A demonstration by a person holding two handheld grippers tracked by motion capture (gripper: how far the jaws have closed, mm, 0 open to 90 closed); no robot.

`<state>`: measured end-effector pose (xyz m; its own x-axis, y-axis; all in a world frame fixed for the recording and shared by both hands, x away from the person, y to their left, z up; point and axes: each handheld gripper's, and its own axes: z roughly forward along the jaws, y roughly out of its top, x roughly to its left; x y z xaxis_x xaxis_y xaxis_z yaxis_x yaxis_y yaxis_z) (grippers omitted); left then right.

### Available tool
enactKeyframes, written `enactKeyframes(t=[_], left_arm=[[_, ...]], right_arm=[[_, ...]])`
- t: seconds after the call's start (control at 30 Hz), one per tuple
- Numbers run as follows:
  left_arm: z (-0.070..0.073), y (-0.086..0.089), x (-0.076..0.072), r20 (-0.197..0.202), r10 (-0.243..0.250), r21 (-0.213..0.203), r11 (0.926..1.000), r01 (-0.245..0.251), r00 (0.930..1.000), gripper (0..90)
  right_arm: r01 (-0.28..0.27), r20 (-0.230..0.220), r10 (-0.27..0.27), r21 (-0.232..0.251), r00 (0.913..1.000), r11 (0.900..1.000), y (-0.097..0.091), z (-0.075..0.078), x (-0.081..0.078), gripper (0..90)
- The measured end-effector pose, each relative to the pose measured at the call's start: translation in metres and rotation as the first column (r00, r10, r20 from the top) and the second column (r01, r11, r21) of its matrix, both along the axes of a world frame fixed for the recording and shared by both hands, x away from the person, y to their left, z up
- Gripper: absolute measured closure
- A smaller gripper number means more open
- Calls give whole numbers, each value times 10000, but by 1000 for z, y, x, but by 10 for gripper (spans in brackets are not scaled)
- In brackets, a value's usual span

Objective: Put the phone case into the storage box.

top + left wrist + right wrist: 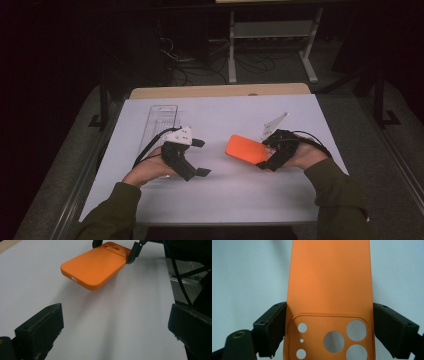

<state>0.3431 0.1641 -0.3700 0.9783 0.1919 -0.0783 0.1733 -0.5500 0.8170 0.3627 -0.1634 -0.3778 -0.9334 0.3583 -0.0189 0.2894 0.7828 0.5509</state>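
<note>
Nearest to me in the high view are two forearms in dark green sleeves (112,212), one coming in at each lower corner, and each hand carries one gripper, so I count two grippers.

My left gripper (199,157) sits over the left half of the white table (225,195), its two black jaws spread wide with nothing between them. In the left gripper view those jaws stand far apart at the bottom corners, with bare table between them.

My right gripper (264,156) is clamped on the one orange phone case (246,149). In the right gripper view (329,327) its two pads press against the long side edges of the case (329,277) at the camera-cutout end. I count five round holes inside the raised cutout frame there: three large, one medium and one tiny.

The case's long axis runs straight away from the right gripper, the plain end pointing toward my left gripper. In the left gripper view the case (93,266) hangs clear of the table, casting a soft shadow below, tilted with its free end lower and a small slot showing on the near short edge.

Farther back on the left lies one clear plastic tray (161,122), its long axis running away from me. Beyond the white surface shows a strip of wooden edge (220,90), then a white metal stand (272,45) and loose cables (200,67) on the dark floor.
</note>
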Motion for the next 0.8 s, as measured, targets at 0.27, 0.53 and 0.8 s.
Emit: enactKeyframes(t=[0.27, 0.53, 0.8], left_arm=[[0, -5, 8, 32, -120, 171, 9998, 119, 9999, 0], [-1, -6, 11, 116, -243, 216, 9995, 241, 9996, 0], [-1, -12, 11, 212, -465, 439, 9980, 456, 9987, 0]], right_arm=[[-100, -102, 99, -125, 9999, 9999, 3, -1, -1, 156], [-330, -133, 326, -295, 9994, 9990, 7, -3, -1, 156], [-704, -172, 697, -441, 9974, 9965, 16, -6, -3, 156]])
